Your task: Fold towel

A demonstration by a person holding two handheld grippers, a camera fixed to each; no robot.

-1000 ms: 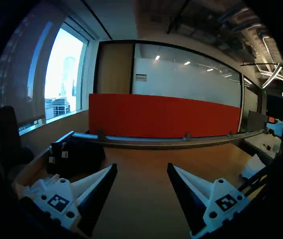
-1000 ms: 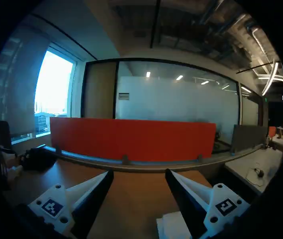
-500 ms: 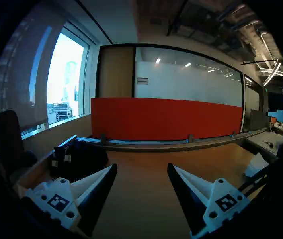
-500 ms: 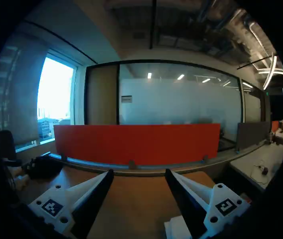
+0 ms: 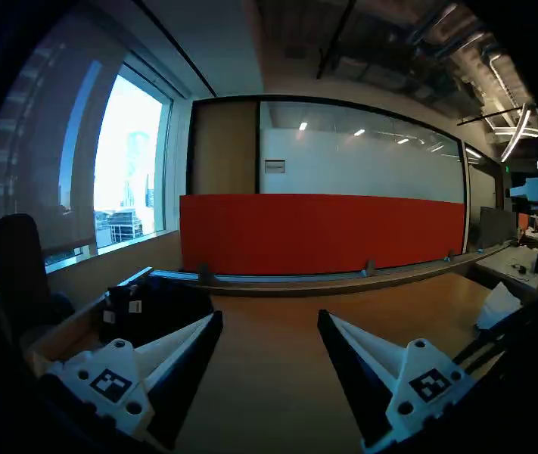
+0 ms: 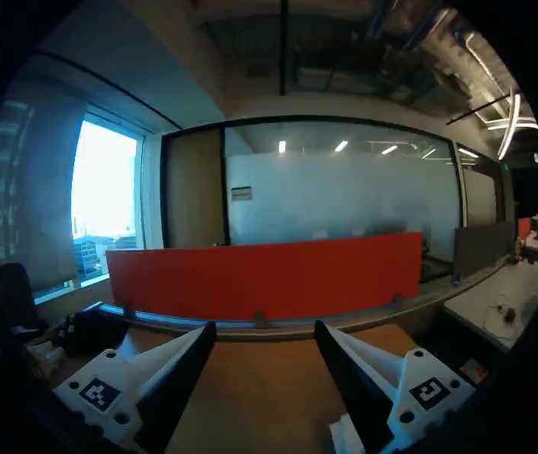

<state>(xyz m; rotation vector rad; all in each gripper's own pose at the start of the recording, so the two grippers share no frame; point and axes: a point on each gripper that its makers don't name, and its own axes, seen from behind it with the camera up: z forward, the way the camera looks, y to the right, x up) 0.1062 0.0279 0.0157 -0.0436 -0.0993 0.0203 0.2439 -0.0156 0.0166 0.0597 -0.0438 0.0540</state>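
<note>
The left gripper (image 5: 269, 314) and right gripper (image 6: 263, 325) hang wide open and empty over the wooden desk (image 5: 269, 393). The white towel (image 6: 343, 439) lies near, beside the right gripper's right finger.

The right claw (image 6: 265, 327) is hanging over the brown wooden surface (image 6: 261, 393), its jaws standing wide apart with nothing between them. A white scrap, possibly the towel (image 6: 346, 436), is peeking out at the bottom edge, just beside the right-hand finger. Beyond, a red partition (image 6: 269, 276) is running along the surface's far edge, a black bag (image 6: 91, 333) is sitting at the left, and daylight is pouring through a window (image 6: 106, 200).
</note>
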